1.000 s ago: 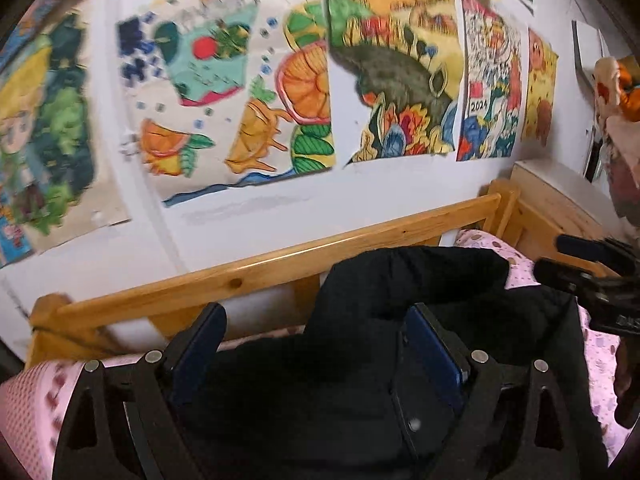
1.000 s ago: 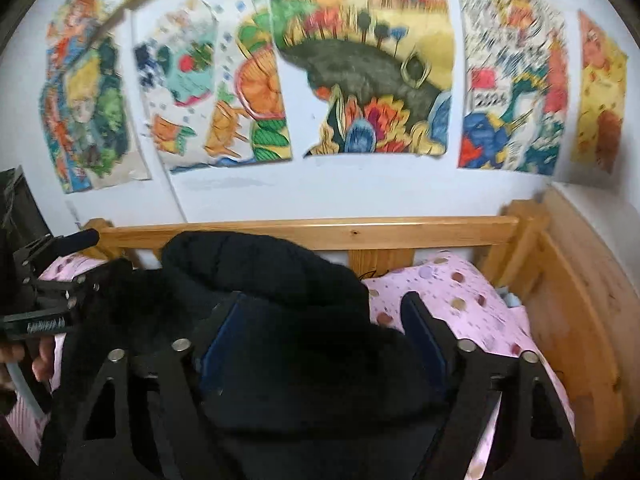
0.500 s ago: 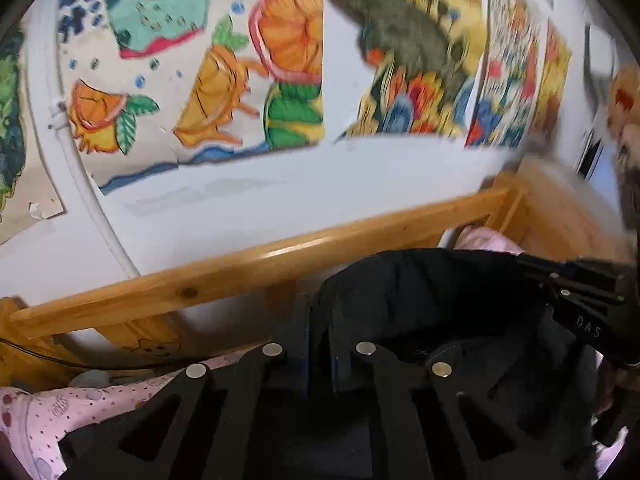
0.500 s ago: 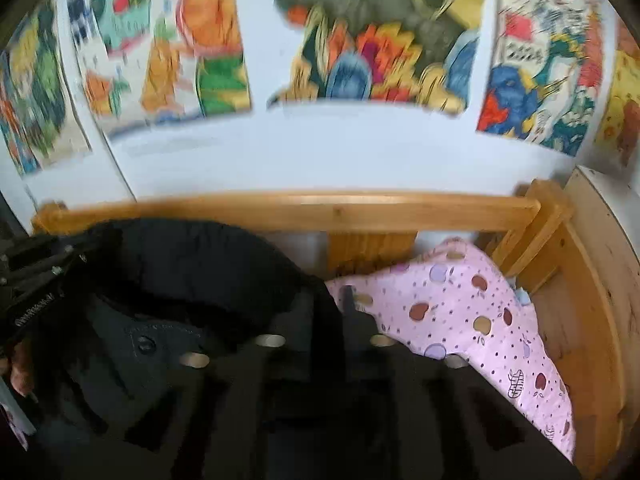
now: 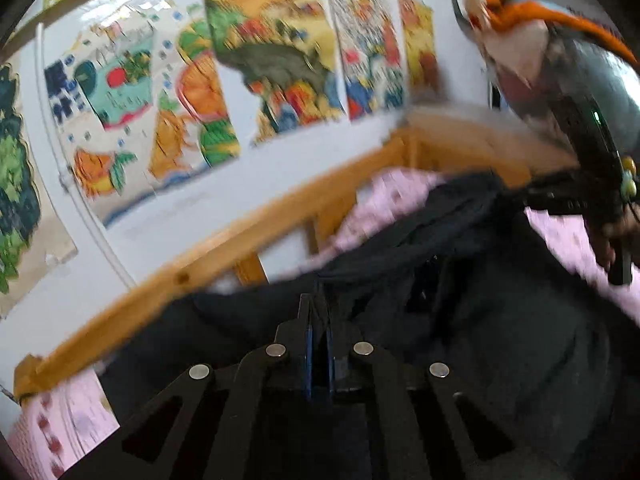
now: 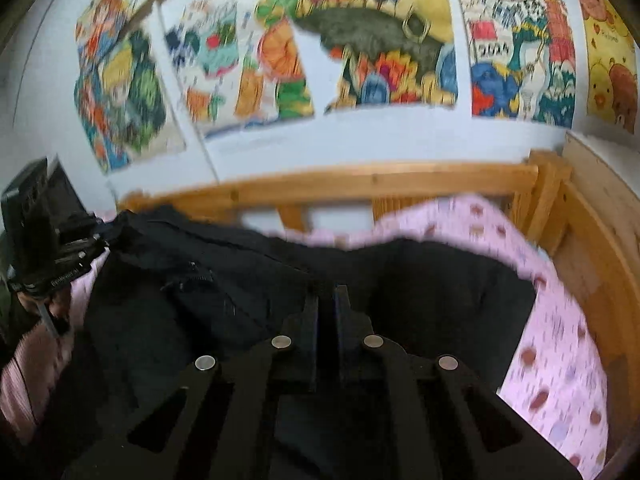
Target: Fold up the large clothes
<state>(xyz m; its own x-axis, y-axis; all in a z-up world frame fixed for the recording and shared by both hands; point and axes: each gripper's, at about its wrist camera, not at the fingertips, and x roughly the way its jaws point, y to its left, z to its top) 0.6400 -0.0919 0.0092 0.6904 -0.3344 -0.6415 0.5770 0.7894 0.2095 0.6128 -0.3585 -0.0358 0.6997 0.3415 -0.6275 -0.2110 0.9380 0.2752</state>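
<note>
A large black jacket [image 5: 500,312] lies spread over the pink dotted bedsheet [image 5: 384,200]; the right wrist view shows its zipper and dark lining [image 6: 192,280]. My left gripper [image 5: 318,300] is shut, its tips pinching a fold of the jacket's near edge. My right gripper [image 6: 328,300] is also shut, with black cloth caught between its fingers. The other tool appears in each view: the right one at the jacket's far corner [image 5: 560,200], the left one at the jacket's left side [image 6: 60,256]. Both pictures are blurred by motion.
A wooden bed rail [image 6: 380,184] runs along the far side under a white wall of colourful drawings [image 6: 372,40]. A wooden headboard [image 6: 592,240] closes the right end. A person's hand [image 5: 616,236] and grey sleeve show at right. Bare pink sheet [image 6: 560,360] lies right of the jacket.
Both grippers went from wide open around the jacket to shut on its cloth. Both hands have moved down and sideways; the left view has rolled and the jacket now lies flatter.
</note>
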